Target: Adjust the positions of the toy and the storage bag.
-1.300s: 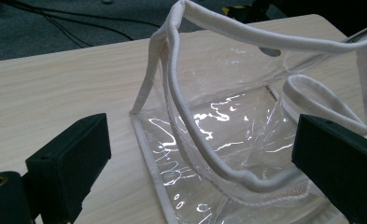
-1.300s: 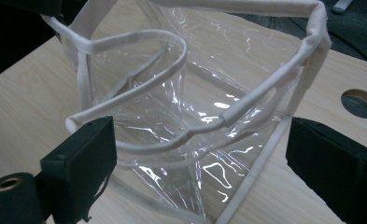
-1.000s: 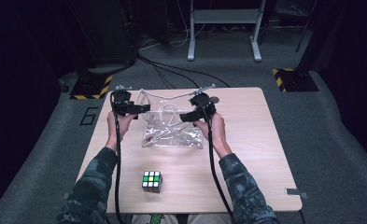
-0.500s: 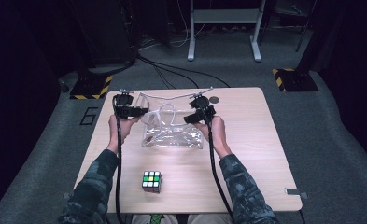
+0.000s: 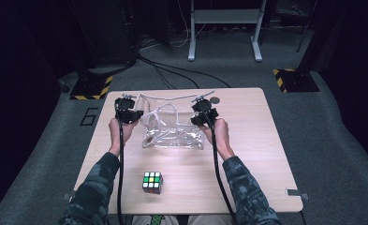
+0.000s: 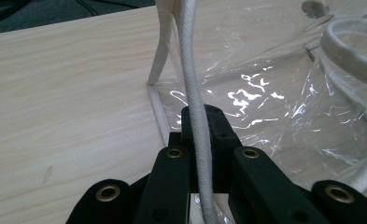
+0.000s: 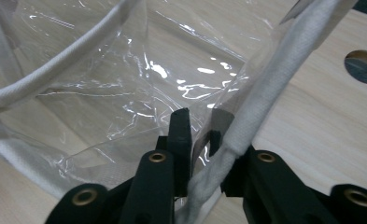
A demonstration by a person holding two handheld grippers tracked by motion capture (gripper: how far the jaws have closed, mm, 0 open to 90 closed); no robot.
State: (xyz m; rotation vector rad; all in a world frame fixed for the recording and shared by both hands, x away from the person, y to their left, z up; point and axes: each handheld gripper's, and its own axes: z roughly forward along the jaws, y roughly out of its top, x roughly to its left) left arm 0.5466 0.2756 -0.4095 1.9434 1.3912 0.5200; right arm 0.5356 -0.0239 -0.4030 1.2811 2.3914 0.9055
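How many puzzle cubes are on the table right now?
1. The puzzle cube sits near the table's front edge, between the person's forearms, apart from the clear bag.

camouflage sleeves (image 5: 99,187), black brass-riveted jaws, black cables (image 5: 120,178)

A clear plastic bag (image 5: 172,126) is occupying the table's (image 5: 266,154) far centre, its rope handles (image 5: 160,112) looping between both grippers. A puzzle cube (image 5: 152,182) is sitting near-left. The table's right half is lying open.
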